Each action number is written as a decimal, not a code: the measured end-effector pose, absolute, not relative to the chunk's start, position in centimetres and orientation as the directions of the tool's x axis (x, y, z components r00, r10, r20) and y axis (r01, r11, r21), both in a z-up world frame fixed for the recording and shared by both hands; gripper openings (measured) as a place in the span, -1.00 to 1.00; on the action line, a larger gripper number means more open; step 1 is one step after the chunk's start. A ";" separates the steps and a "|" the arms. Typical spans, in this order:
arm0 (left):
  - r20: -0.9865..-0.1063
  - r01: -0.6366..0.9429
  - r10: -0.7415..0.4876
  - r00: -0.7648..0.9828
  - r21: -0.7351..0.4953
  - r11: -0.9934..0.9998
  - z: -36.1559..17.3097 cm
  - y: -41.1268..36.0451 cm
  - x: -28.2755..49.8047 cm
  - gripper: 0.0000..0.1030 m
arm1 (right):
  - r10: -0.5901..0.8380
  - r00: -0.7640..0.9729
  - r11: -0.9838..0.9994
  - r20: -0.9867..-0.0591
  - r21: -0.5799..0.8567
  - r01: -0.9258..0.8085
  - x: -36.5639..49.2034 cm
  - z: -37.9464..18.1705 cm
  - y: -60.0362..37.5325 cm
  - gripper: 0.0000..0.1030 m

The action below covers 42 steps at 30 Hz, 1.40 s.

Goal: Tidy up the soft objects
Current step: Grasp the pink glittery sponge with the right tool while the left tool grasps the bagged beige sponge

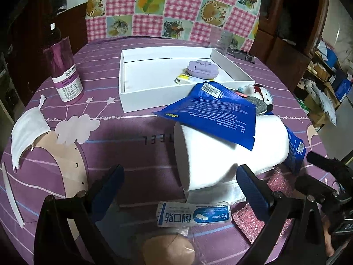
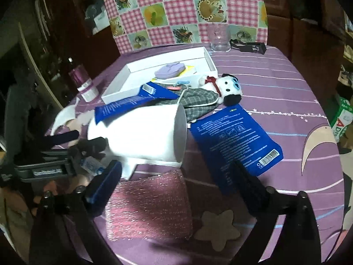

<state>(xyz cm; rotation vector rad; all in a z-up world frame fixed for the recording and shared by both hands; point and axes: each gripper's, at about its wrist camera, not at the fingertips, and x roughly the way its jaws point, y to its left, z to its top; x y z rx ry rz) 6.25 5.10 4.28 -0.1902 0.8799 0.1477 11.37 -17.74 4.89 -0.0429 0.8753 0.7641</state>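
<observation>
Left tool (image 1: 179,182) – fingers apart, nothing pressed between them. Ahead of it, and partly between the finger tips, a white paper roll (image 1: 229,152) lies on its side on the counter (image 1: 136,132); whether the right-hand finger touches the roll cannot be told. A blue packet (image 1: 211,114) is draped over the top of the roll. Close below the tool's mouth sits a small white-and-blue sachet (image 1: 194,214), and nearer still a beige round pad (image 1: 169,250). Beyond the roll, a shallow white tray (image 1: 132,75) holds a lilac case (image 1: 202,69) and a yellow-and-white item, too small to identify. Off to the tool's left: a white face mask (image 1: 27,130) and, farther out, a purple bottle (image 1: 64,70).

Right tool (image 2: 177,180) – fingers wide apart, gripping nothing. A pink glittery sponge (image 2: 150,205) lies between and just under its fingers, not clamped. Ahead to its left, the same roll; ahead to its right, a second blue packet (image 2: 236,137) flat on the counter, its near edge under the right-hand finger. Farther ahead a panda plush (image 2: 222,87) in a plaid garment lies against the tray's near corner. A clear glass (image 2: 219,37) stands at the far edge.
</observation>
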 end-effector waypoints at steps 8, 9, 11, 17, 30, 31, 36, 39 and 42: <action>-0.773 -0.208 0.064 0.631 -0.088 0.974 4.3 4.9 6.2 1.00 | 0.486 0.270 0.685 -0.831 0.171 -0.708 10.2 2.5 -15.1 0.02; -0.774 -0.209 0.065 0.630 -0.088 0.974 4.3 4.9 6.2 1.00 | 0.478 0.286 0.683 -0.831 0.147 -0.715 10.0 2.3 -14.9 0.02; -0.776 -0.210 0.065 0.628 -0.088 0.974 4.3 4.9 6.2 1.00 | 0.471 0.294 0.675 -0.832 0.125 -0.728 9.8 2.3 -14.8 0.03; -0.776 -0.204 0.069 0.627 -0.079 0.976 4.2 4.6 6.3 1.00 | 0.484 0.272 0.683 -0.831 0.165 -0.712 10.6 1.9 -15.2 0.03; -0.772 -0.225 0.040 0.635 -0.136 0.965 4.9 6.2 6.0 0.99 | 0.559 0.345 0.736 -0.754 0.260 -0.625 12.1 4.0 -17.7 -0.98; -0.772 -0.228 0.035 0.635 -0.143 0.963 5.0 6.4 5.9 0.99 | 0.566 0.343 0.735 -0.750 0.270 -0.622 12.1 4.0 -17.7 -0.98; -0.775 -0.235 0.032 0.632 -0.152 0.960 5.0 6.7 5.9 0.99 | 0.637 0.262 0.669 -0.725 0.351 -0.656 11.4 4.4 -17.4 -0.75; -0.772 -0.239 0.044 0.635 -0.142 0.961 5.1 6.7 5.8 0.99 | 0.609 0.236 0.639 -0.757 0.293 -0.711 10.3 3.9 -16.0 0.32; -0.766 -0.224 0.057 0.641 -0.116 0.968 5.1 6.4 5.3 0.99 | 0.567 0.214 0.580 -0.796 0.200 -0.790 8.5 2.7 -14.2 0.45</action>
